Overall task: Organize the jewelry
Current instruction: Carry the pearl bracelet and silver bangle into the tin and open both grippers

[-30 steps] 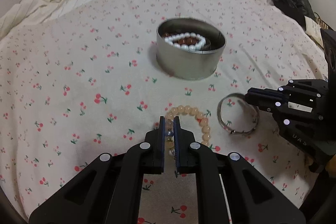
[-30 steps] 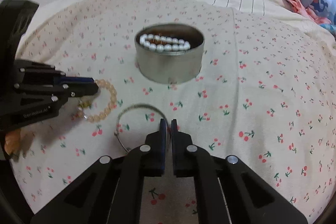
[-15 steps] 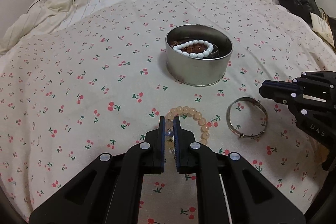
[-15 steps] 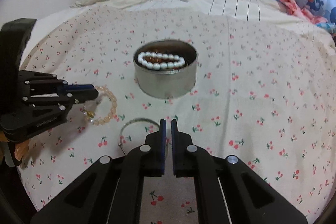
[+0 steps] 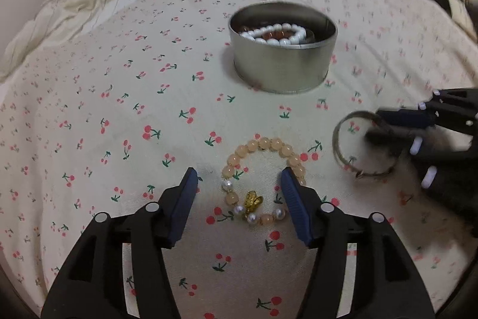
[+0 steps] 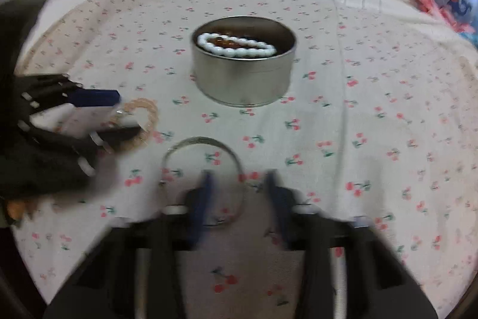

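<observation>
I see a cream bedsheet printed with small red cherries (image 5: 119,109) that fills both views. On it, toward the far side, stands a round silver metal tin without lid (image 5: 283,71).

My left gripper (image 5: 239,178), black with blue pads, points down at the sheet. Its jaws are opening and already stand wide. The bracelet of peach round beads (image 5: 270,143) lies flat on the sheet between them, and neither pad presses on it.

My right gripper (image 6: 239,178) is blurred in its own camera. Its two fingers stand clearly apart, and the right side of the thin silver metal bangle (image 6: 179,145) passes between them. One finger is inside the ring, the other outside. I cannot see any pad pressing on the metal. The bangle lies on the sheet just to the right of the peach bracelet, apart from it, and both are on the near side of the tin.

Inside the tin rests a bracelet of white beads (image 5: 277,42) on top of some dark brown beads (image 5: 274,34).

The peach bracelet carries a few small pearls and a little gold charm (image 5: 252,201) on its near side.
</observation>
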